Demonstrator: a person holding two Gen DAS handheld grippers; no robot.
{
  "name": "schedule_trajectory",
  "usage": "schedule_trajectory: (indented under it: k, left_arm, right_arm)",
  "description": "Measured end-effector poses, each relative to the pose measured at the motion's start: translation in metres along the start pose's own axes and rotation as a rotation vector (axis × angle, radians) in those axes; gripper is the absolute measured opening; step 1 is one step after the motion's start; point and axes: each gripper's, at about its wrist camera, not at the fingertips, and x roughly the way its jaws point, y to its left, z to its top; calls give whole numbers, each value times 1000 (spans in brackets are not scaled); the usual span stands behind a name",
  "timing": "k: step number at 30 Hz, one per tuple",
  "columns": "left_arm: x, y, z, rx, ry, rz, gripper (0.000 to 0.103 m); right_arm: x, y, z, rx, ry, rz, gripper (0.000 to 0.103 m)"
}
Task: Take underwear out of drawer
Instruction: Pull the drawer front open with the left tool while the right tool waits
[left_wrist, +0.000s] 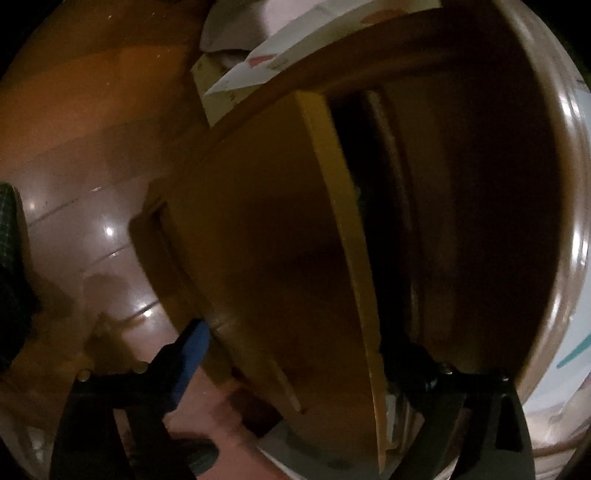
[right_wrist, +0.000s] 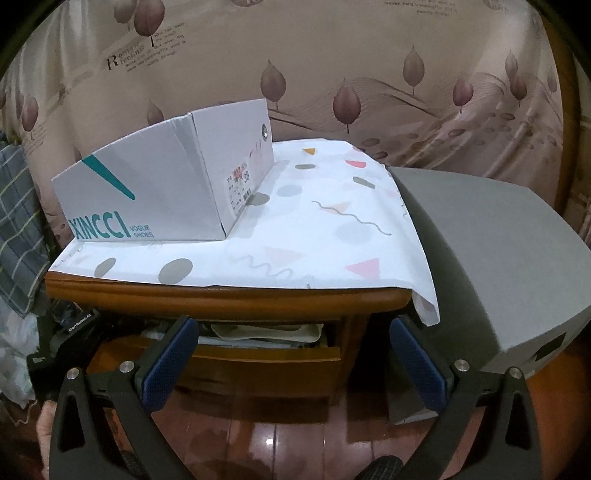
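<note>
Left tool (left_wrist: 295, 354): jaws spread wide, astride the drawer front (left_wrist: 266, 236), one blue pad beside its outer face, the other arm over the dark gap behind; nothing gripped.
Right tool (right_wrist: 291, 354): jaws wide apart, empty, facing the nightstand (right_wrist: 229, 295).
Drawer: top one, pulled partly out under the nightstand's rim.
Underwear (right_wrist: 266, 332): pale folded cloth lying inside the open drawer; which piece is underwear cannot be told.
Nightstand top: patterned paper (right_wrist: 295, 236) with a shoe box (right_wrist: 166, 184) on it.
Floor (right_wrist: 280, 435): glossy reddish wood.
</note>
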Motion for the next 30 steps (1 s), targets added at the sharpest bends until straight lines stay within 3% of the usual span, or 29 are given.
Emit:
schedule_trajectory:
  k: [9, 13, 18, 23, 30]
  left_arm:
    - [24, 3, 10, -32, 13, 60, 100]
    - [30, 1, 16, -41, 32, 67, 103]
    - [26, -10, 22, 74, 57, 127, 103]
    - [18, 6, 16, 82, 128, 149, 103]
    - [-5, 19, 4, 155, 173, 237, 103]
  right_arm:
    - [-10, -16, 5, 48, -60, -77, 103]
    - [-8, -27, 6, 105, -50, -70, 103]
    - [-5, -28, 7, 104, -42, -78, 103]
    - [-5, -28, 6, 105, -45, -81, 103]
    - [-4, -33, 4, 133, -29, -76, 103]
